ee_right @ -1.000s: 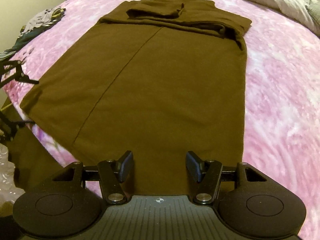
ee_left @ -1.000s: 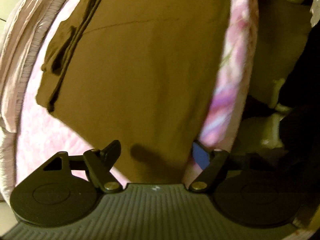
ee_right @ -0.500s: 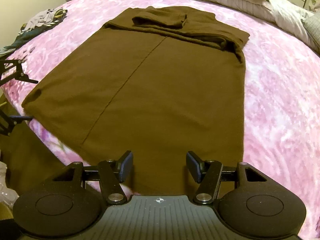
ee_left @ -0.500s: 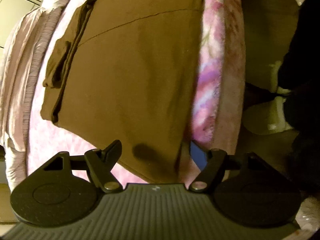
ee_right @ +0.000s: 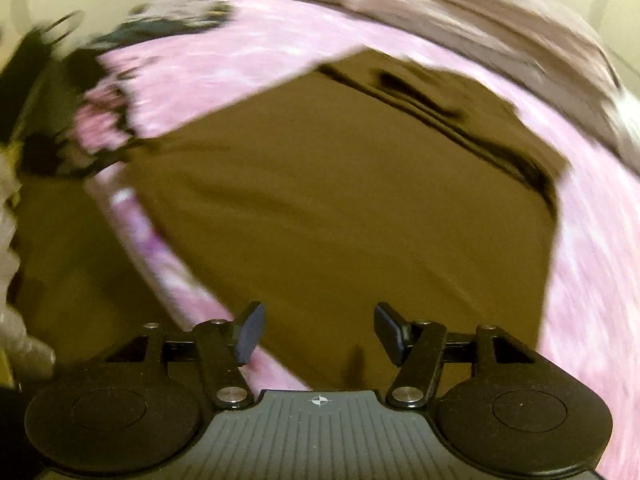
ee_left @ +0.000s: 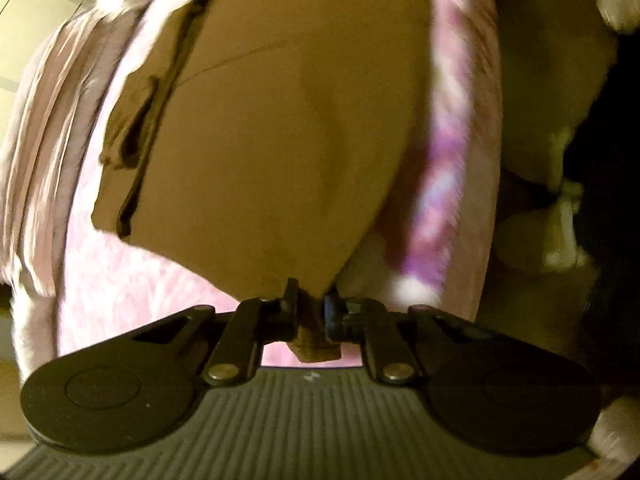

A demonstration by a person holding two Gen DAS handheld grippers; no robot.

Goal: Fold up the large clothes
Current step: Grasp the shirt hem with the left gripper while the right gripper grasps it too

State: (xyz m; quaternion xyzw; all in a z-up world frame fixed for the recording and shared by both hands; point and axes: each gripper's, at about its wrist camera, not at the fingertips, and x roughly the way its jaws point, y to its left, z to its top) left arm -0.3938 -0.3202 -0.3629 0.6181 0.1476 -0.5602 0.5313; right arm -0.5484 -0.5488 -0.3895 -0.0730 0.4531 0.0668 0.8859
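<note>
A large brown garment [ee_left: 280,140] lies spread flat on a pink bedspread [ee_left: 120,280], with its far end folded over. In the left wrist view my left gripper [ee_left: 310,304] is closing on the garment's near corner, and the cloth is pinched between the pads and bunched up there. In the right wrist view the same brown garment [ee_right: 360,200] fills the middle. My right gripper [ee_right: 318,332] hovers over its near edge with its jaws opening. Cloth lies below them but nothing is gripped. This view is blurred.
The pink bedspread [ee_right: 592,260] runs past the garment on the right and far side. Pale pillows [ee_right: 480,20] line the head of the bed. The bed's edge [ee_right: 160,248] drops to the floor at left. A pale slipper [ee_left: 536,244] lies on the floor.
My left gripper went from wide open to pinched on the garment's corner, and the cloth has risen into a ridge there. My right gripper swung and rolled along the hem toward the bed's edge.
</note>
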